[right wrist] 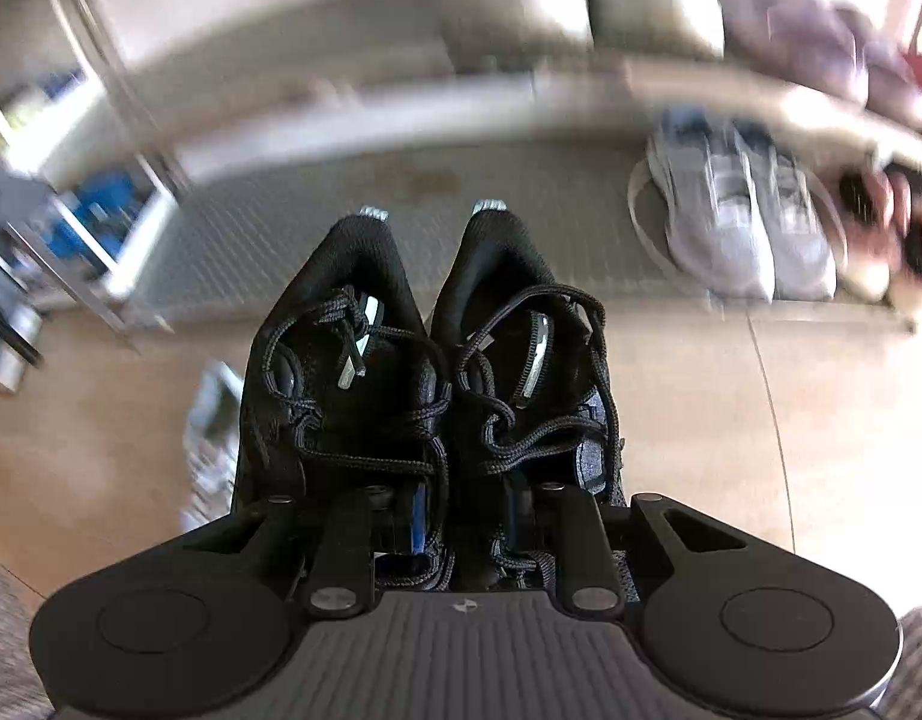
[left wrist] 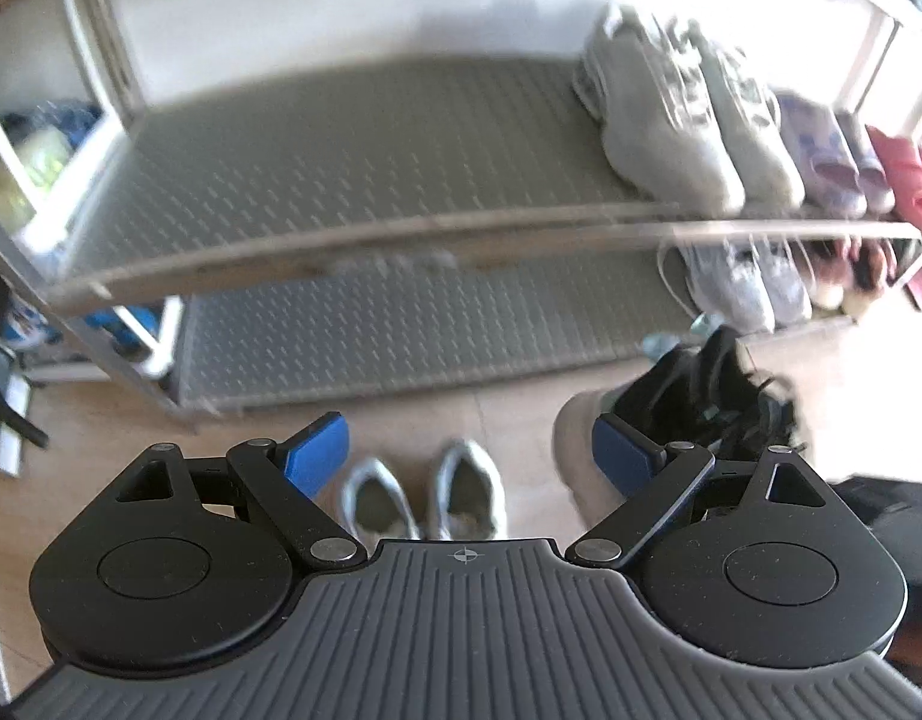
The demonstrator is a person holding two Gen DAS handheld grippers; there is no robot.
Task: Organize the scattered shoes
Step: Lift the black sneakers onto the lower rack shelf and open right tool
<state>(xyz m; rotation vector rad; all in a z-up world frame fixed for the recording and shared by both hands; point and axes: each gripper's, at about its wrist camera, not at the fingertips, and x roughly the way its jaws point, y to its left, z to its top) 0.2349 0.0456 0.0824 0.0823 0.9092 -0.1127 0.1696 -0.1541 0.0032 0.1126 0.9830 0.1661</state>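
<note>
1. The right gripper (right wrist: 467,525) is clamped on the adjoining inner collars of the pair of black sneakers (right wrist: 425,372), which hangs above the floor in front of the shoe rack (left wrist: 365,234).
2. The left gripper (left wrist: 470,450) is spread wide and empty above the grey sneakers (left wrist: 425,495) on the floor.
3. Step in hand, as I judge it: carrying the black pair to the rack.
4. Next move: set it on bare shelf left of the white sneakers (left wrist: 677,120), toes inward, then release.
</note>
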